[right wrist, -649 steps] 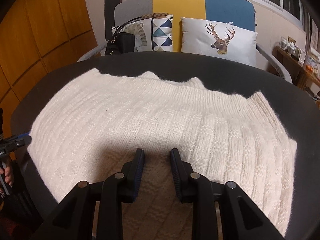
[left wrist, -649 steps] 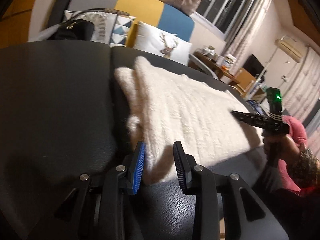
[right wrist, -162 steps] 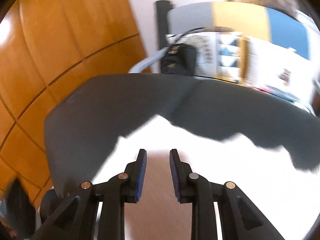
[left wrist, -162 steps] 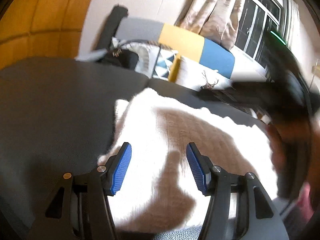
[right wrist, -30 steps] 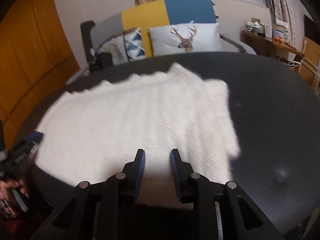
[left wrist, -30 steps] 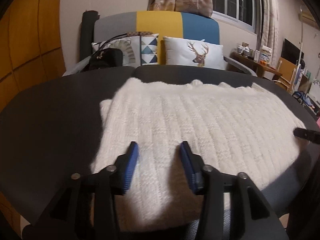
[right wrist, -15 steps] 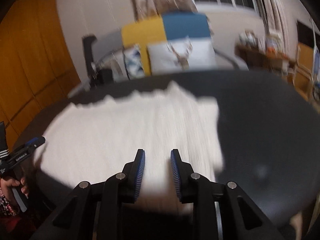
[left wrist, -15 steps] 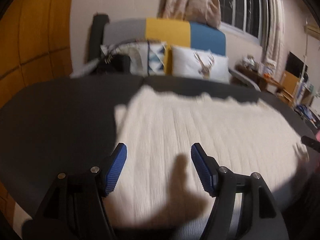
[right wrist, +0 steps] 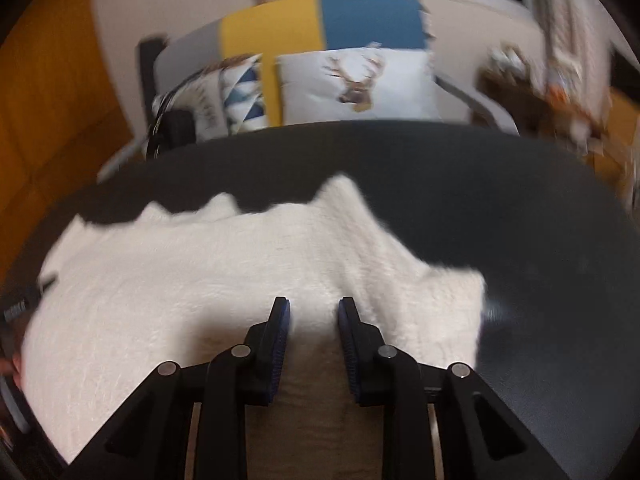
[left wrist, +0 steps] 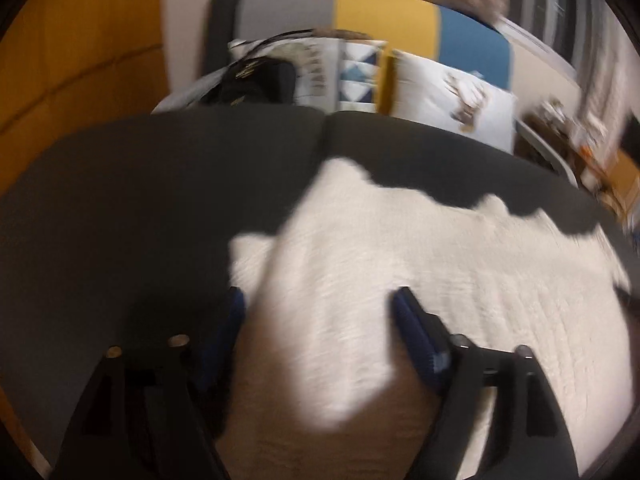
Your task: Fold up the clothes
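A white knit sweater [left wrist: 440, 264] lies spread flat on the dark table [left wrist: 140, 200]. My left gripper [left wrist: 320, 312] hovers over the sweater's near left edge. Its jaws are wide and still opening, and the knit lies below them, untouched by the pads. In the right wrist view the sweater [right wrist: 220, 264] fills the middle. My right gripper [right wrist: 312, 312] is over its near right part. Its jaws are closing to a narrow gap, and no fold is seen pinched between them. The left gripper [right wrist: 20, 308] shows at the far left edge of that view. Both views are blurred.
Behind the table stands a sofa [right wrist: 320, 20] with a grey, yellow and blue back. On it are a deer cushion [right wrist: 356, 80], a patterned cushion [left wrist: 356, 76] and a black bag [left wrist: 256, 80]. A wooden wall [left wrist: 80, 40] is on the left and a cluttered shelf [right wrist: 560, 92] on the right.
The left jaws have spread much wider and swung toward the sweater's left edge. The right gripper has moved in over the sweater's right part, with its gap slightly narrower.
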The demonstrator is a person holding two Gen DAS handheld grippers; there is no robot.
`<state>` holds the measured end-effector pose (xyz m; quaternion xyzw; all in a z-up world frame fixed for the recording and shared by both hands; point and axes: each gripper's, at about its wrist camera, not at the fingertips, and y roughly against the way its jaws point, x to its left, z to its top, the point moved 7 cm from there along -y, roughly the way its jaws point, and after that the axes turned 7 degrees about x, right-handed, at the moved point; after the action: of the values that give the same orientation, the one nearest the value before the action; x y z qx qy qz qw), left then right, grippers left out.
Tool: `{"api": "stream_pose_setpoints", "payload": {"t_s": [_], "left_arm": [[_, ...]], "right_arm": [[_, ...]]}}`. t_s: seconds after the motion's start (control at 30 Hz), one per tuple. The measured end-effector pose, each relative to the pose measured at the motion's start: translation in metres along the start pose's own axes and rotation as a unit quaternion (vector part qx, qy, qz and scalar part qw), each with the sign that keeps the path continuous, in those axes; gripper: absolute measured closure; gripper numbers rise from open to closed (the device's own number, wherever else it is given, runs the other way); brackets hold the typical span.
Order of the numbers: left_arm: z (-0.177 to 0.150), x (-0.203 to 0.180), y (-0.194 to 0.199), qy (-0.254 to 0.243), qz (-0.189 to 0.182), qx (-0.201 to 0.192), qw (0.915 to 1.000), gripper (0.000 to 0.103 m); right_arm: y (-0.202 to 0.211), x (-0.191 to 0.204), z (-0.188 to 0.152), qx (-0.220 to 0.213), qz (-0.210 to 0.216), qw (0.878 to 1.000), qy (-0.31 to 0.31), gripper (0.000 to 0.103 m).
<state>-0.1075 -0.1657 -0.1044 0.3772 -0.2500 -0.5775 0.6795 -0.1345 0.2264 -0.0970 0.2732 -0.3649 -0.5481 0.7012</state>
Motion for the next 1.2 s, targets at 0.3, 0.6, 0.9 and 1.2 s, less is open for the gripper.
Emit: {"api": "stream_pose_setpoints", "payload": {"t_s": [0.3,0.6,0.9,1.2], "left_arm": [[0.007,-0.004,0.011,0.016,-0.009,-0.004,0.9998,0.014],[0.061,-0.037,-0.007,-0.090,0.068,-0.029,0.9932,0.014],[0.061,-0.040,-0.047,-0.101,0.078,0.023,0.9916,0.014],[0.058,-0.033,-0.052,-0.080,0.054,0.029,0.9949,0.013]], "right_arm": [[0.021,0.023,0.012,-0.024,0.008,0.999,0.021,0.077],[-0.029,0.053,0.038,0.026,-0.014,0.995,0.093,0.077],[-0.054,0.030,0.039,0.048,-0.045,0.996,0.061,0.078],[-0.060,0.022,0.041,0.045,-0.058,0.996,0.052,0.077]]}}
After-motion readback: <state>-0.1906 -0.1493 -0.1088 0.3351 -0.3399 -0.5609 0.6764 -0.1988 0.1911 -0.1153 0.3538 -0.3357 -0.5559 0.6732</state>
